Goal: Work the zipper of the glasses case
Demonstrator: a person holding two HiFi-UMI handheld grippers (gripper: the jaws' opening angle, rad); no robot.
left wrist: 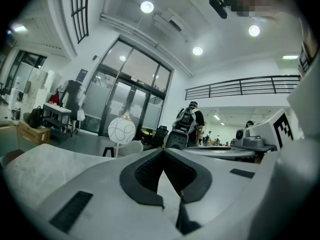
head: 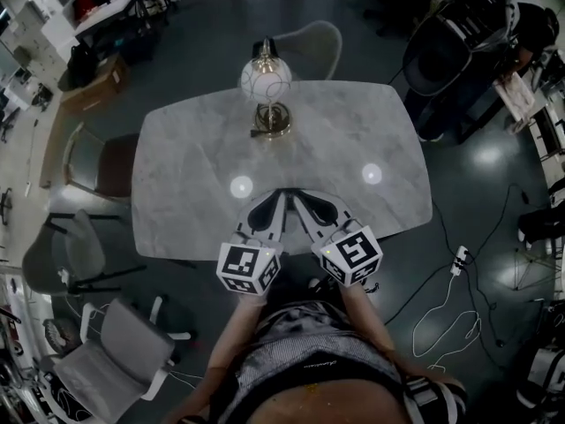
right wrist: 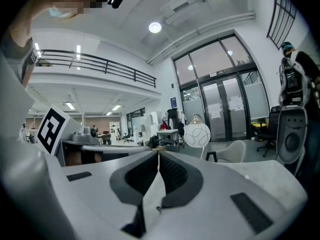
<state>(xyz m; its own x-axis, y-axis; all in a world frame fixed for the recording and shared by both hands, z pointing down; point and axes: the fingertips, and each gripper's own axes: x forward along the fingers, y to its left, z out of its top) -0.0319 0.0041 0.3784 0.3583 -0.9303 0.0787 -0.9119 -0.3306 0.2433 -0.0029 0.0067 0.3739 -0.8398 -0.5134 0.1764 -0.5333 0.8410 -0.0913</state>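
- Glasses case: it shows in none of the three views. The zipper's lie and the long axis of the case cannot be told, nor which way it lies from the fingers.
- Left gripper (head: 278, 197): its own view shows the fingers (left wrist: 145, 171) clenched tip to tip with nothing between the dark pads. It is empty.
- Right gripper (head: 302, 197): the same here, with the fingers (right wrist: 175, 176) pressed together at the tips and no object caught.
- Both grippers sit side by side at the near edge of the desk (head: 194, 148), angled inward so their tips nearly meet. They point across the top toward the lamp (head: 266, 87).
- Neither hand can be called nearer the case, since both hold the same line and the case is out of sight.
- The pale marble desk carries only the lamp, with its round white shade and brass base, toward the far side. Two bright spots of ceiling light (head: 241, 185) lie nearer.
- My reading is that the task is not yet under way: the case must be found and brought onto the desk before any grip on the zipper pull.
- Chairs (head: 101, 162) stand around the desk.
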